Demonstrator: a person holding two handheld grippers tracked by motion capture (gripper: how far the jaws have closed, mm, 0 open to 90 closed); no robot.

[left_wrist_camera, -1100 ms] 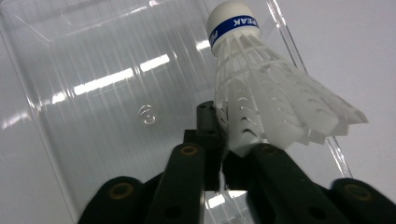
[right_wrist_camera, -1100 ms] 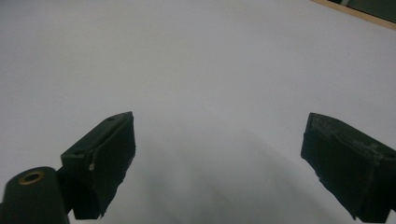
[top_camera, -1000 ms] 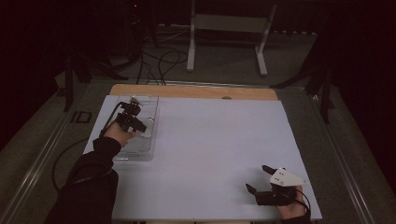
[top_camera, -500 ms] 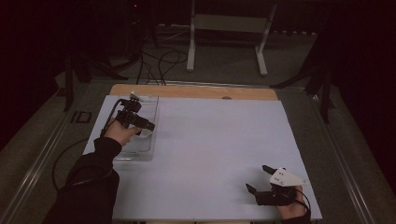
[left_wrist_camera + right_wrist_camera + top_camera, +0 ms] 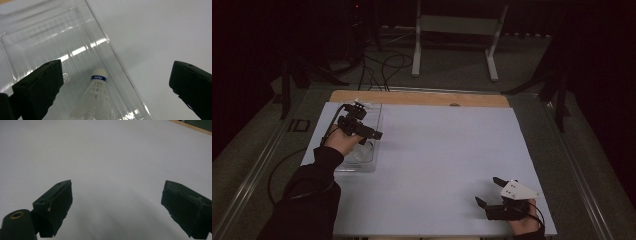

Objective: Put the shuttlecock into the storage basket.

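A: What's different from a second ago?

B: The left gripper [image 5: 113, 82]. Back then it was low in the clear plastic tray [image 5: 371, 162] at the left edge of the white table cover [image 5: 447, 150], jaws close together. Now it hangs a bit higher over the tray, and its jaws have just been opening; they stand wide apart with nothing pressed between them.

A: And the shuttlecock?

B: The white shuttlecock [image 5: 96, 96] lies inside the tray, on its ribbed floor. In the left gripper view it sits below and between the two black jaws, clear of both. Its cork tip, ringed by a blue band, points away from the camera, and the feather skirt comes toward the bottom of the picture. It lies close to the tray's long wall on the side nearer the open table cover.

A: Can you make it out from above?

B: Barely. In the high view there is a pale shape in the tray just under the left hand [image 5: 341, 142], too small to read.

A: The other side?

B: The right gripper [image 5: 492, 192] has kept its place near the front right corner of the cover. Its jaws are spread wide over bare white surface, holding nothing.
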